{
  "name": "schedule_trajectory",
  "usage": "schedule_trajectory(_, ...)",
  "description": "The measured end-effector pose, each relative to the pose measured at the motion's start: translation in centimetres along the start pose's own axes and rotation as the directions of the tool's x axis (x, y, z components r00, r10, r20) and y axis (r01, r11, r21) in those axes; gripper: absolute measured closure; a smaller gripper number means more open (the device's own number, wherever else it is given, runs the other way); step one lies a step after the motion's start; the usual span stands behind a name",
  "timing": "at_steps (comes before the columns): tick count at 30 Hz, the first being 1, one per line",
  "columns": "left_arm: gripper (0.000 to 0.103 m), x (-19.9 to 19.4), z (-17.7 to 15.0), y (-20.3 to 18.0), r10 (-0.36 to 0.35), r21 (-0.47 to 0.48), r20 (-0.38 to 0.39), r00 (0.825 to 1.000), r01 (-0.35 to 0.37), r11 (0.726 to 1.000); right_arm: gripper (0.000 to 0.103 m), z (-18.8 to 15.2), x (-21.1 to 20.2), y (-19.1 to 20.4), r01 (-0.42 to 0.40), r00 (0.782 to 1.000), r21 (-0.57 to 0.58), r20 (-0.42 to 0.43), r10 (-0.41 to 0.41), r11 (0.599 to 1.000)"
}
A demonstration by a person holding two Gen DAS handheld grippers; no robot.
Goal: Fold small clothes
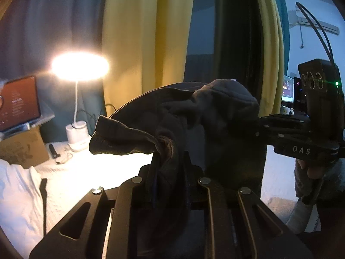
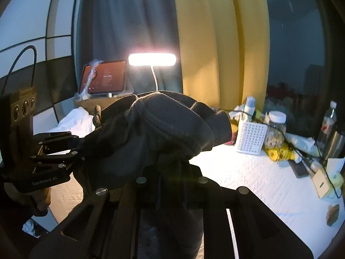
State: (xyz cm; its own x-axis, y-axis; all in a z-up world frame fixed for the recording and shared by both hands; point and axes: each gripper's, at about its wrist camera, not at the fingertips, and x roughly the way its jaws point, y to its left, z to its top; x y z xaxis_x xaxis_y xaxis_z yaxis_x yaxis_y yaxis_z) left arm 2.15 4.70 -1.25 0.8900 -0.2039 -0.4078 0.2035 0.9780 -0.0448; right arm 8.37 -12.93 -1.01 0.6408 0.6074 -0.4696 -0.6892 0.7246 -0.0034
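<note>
Both the left hand-held gripper (image 1: 167, 161) and the right hand-held gripper (image 2: 172, 168) pinch the dark garment (image 1: 194, 116) nearly closed, holding it up above the white-covered table (image 2: 258, 177) in front of the lamp (image 2: 152, 59); judging by this, it next needs spreading flat for folding.

Each wrist view looks closely along its own tongs; both share the dark garment (image 1: 215, 112) and lamp (image 2: 152, 59).

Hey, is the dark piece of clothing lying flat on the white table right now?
No, the dark garment hangs bunched in the air above the white table, pinched by the left gripper and the right gripper.
</note>
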Motion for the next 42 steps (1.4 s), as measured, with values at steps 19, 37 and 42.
schedule_trajectory(19, 0.087, -7.0, 2.0, 1.4, 0.036, 0.014, 0.199, 0.979, -0.04, 0.999, 0.088, 4.2, -7.0, 5.4, -0.004, 0.982, -0.136, 0.188, 0.029, 0.991)
schedule_trajectory(37, 0.087, -13.9, 2.3, 6.8, 0.173, 0.009, 0.296, 0.94, -0.184, 0.983, 0.088, 8.1, -7.3, 13.2, -0.08, 0.949, -0.287, 0.27, 0.161, 0.955)
schedule_trajectory(42, 0.087, -16.2, 1.7, 8.7, 0.214, 0.01, 0.297, 0.931, -0.227, 0.974, 0.088, 8.5, -7.1, 15.8, -0.108, 0.942, -0.328, 0.267, 0.202, 0.938)
